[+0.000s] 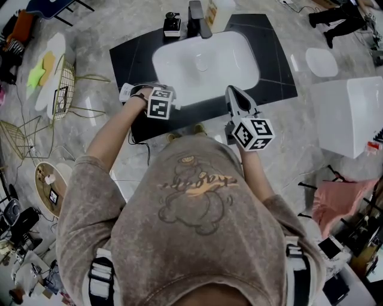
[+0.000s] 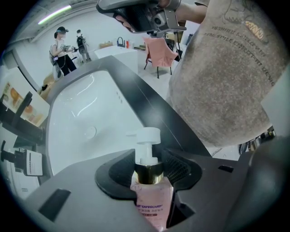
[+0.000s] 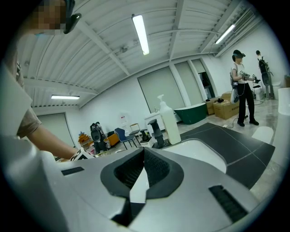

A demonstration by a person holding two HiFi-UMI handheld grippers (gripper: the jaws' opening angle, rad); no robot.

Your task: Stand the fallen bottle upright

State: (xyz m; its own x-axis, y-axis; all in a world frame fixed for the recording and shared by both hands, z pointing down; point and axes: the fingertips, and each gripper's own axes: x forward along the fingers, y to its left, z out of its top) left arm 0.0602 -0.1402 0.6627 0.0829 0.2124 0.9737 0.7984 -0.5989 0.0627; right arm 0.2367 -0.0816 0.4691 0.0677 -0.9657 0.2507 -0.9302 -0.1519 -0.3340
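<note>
A pink soap bottle (image 2: 152,200) with a gold collar and a white pump (image 2: 148,138) lies between the jaws of my left gripper (image 2: 149,168), its pump end toward the white sink (image 2: 86,122). The pads rest against both sides of the bottle. In the head view the left gripper (image 1: 142,91) points steeply down at the front left of the dark counter (image 1: 128,57), and it hides the bottle there. My right gripper (image 1: 231,91) hovers over the counter's front edge by the sink (image 1: 163,60). It (image 3: 142,154) is shut with nothing in it.
A black faucet (image 1: 197,18) and a tall white dispenser bottle (image 3: 168,122) stand behind the sink. A white tub (image 1: 353,113) stands to the right and wire chairs (image 1: 66,89) to the left. People stand farther off on the floor (image 3: 242,86).
</note>
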